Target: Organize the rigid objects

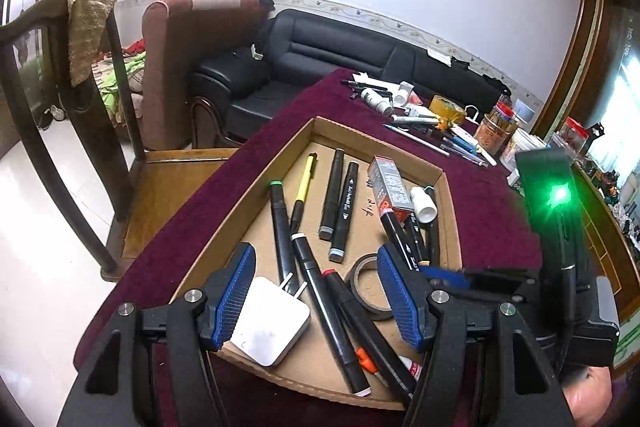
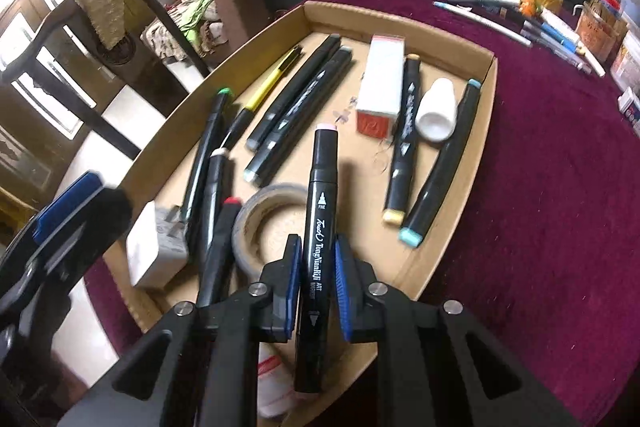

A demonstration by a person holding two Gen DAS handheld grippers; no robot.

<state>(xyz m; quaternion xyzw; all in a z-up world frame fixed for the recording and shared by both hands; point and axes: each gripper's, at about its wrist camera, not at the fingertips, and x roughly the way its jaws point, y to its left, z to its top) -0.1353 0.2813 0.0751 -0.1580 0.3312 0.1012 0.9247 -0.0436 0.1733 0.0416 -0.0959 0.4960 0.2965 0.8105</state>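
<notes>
A shallow cardboard tray [image 1: 450,211] lies on the maroon tablecloth and holds several black markers, a yellow pen [image 1: 305,183], a white charger [image 1: 272,327], a tape roll [image 1: 366,287], a small box [image 1: 390,187] and a white bottle [image 1: 423,203]. My left gripper [image 1: 316,291] is open and empty above the tray's near end. My right gripper [image 2: 318,291] is shut on a black art marker [image 2: 320,227] with a pale pink cap, held over the tray [image 2: 490,75] above the tape roll [image 2: 256,223]. The left gripper shows blurred in the right wrist view [image 2: 76,211].
More pens, bottles, a tape roll [image 1: 446,107] and jars [image 1: 494,131] lie at the table's far right. A wooden chair [image 1: 120,167] with a towel stands left of the table. A black sofa [image 1: 340,47] is behind.
</notes>
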